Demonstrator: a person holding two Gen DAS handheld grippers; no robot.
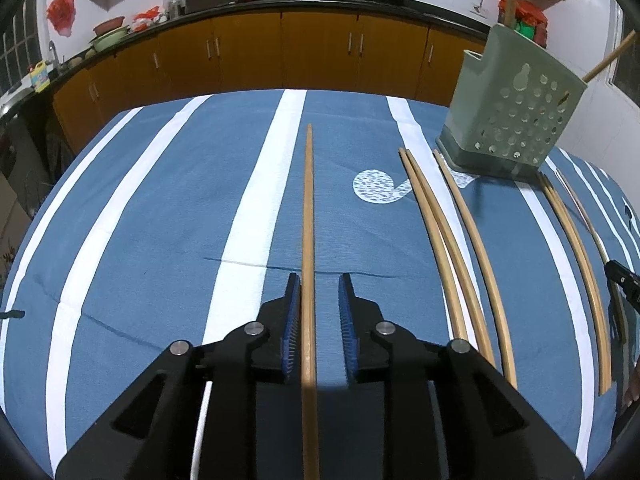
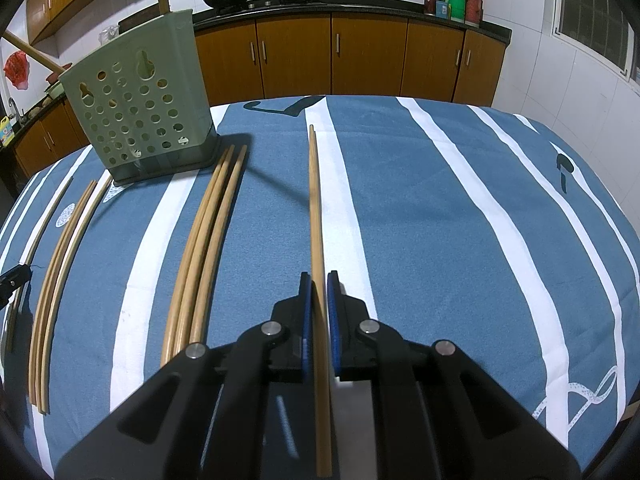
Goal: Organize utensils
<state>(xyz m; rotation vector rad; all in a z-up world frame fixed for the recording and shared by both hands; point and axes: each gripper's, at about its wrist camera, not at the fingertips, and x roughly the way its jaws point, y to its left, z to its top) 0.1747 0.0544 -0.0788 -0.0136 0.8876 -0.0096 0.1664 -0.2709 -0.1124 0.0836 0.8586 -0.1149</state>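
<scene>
Left gripper [image 1: 319, 286], jaws parted, straddles one chopstick [image 1: 308, 208] left of the green holder [image 1: 516, 108]; right gripper [image 2: 319, 284] clamps a chopstick pair [image 2: 315, 200] right of it, beside open tablecloth [image 2: 440, 220].

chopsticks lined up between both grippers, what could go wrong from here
1. The left gripper is open around a single chopstick; the gap on its right side is wide, so closing may nudge it sideways.
2. The right gripper looks nearly shut on what seem to be two stacked chopsticks; one could slip out on lifting.
3. The green holder already has sticks leaning out, which may block insertion.
</scene>
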